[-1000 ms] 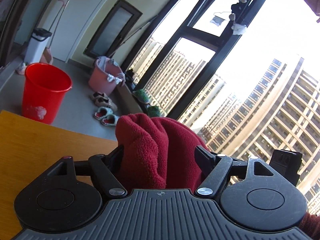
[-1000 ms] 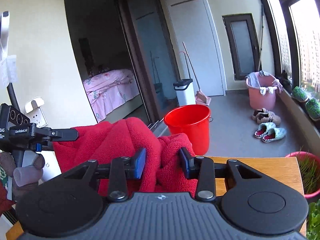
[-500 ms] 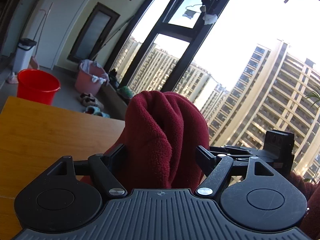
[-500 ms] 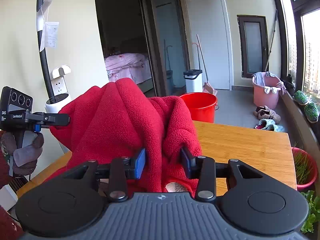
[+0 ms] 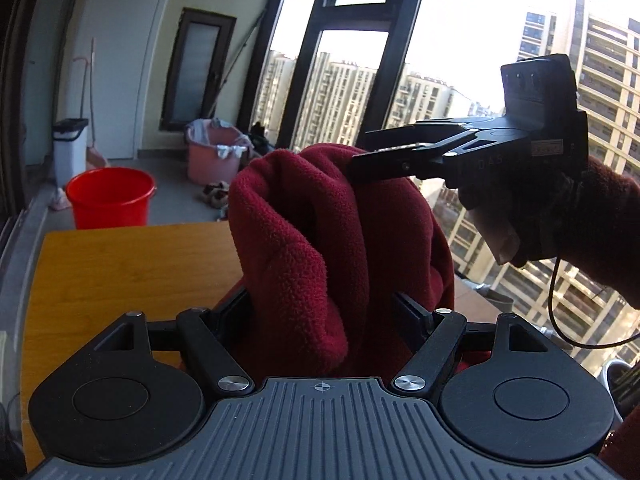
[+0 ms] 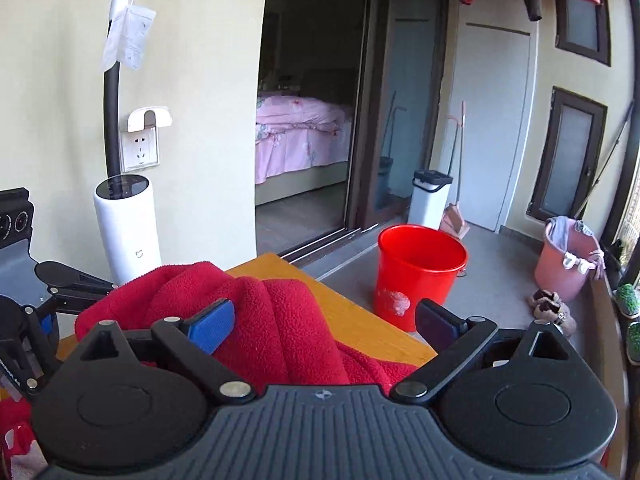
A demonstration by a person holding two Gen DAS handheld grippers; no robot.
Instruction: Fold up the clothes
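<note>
A red fleece garment [image 5: 316,240] is bunched up over the wooden table [image 5: 120,272]. My left gripper [image 5: 324,308] is shut on a thick fold of it. In the right wrist view my right gripper [image 6: 324,320] is open, jaws wide apart, and the fleece [image 6: 256,320] lies loose between and below them on the table [image 6: 360,320]. In the left wrist view the right gripper [image 5: 360,160] hovers at the top of the fleece bundle, held by a gloved hand. The left gripper also shows at the left edge of the right wrist view [image 6: 100,290].
A red bucket [image 6: 420,268] stands on the floor past the table's far edge, with a pink basket [image 6: 568,264], slippers [image 6: 554,308] and a white bin [image 6: 430,196] beyond. A white cylinder appliance [image 6: 126,224] stands by the wall. Large windows [image 5: 360,92] are to the right.
My right gripper has opened and let go of the fleece, which dropped lower onto the table. My left gripper keeps its grip and has turned so the right gripper shows close above the bundle.
</note>
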